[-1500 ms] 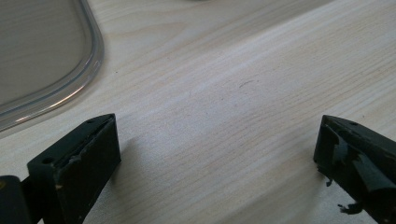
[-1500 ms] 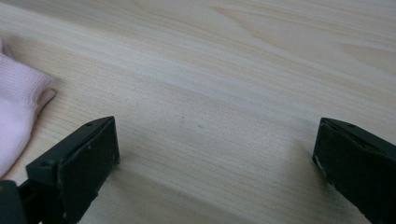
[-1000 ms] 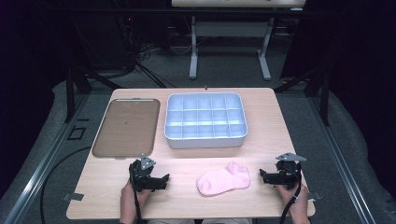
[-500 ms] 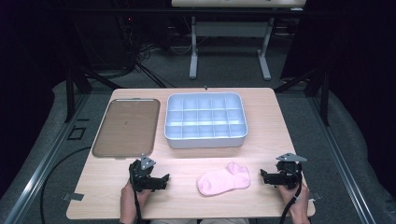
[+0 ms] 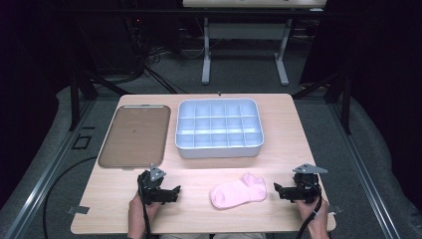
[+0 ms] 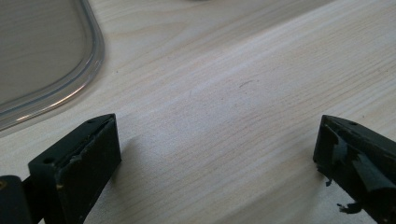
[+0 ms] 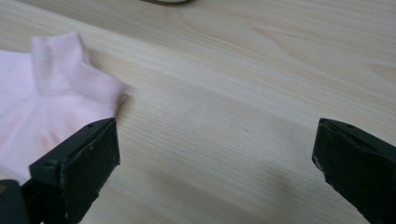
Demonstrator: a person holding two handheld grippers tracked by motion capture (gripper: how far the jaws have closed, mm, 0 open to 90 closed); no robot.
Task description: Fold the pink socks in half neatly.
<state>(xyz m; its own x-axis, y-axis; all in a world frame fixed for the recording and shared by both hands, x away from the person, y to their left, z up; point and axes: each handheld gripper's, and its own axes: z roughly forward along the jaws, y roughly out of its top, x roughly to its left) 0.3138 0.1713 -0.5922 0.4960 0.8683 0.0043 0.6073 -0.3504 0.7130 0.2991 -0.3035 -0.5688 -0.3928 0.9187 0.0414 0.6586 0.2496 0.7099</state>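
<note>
A pink sock lies flat on the wooden table near its front edge, between my two grippers. My left gripper rests on the table to the sock's left, jaws wide open over bare wood. To the sock's right, my right gripper also sits low with its jaws open and nothing between them. In the right gripper view the sock's cuff lies just beyond the left jaw.
A white divided bin stands at the table's middle back. A flat brown tray lies to its left; its clear rim shows in the left gripper view. A hand holds each gripper at the front edge.
</note>
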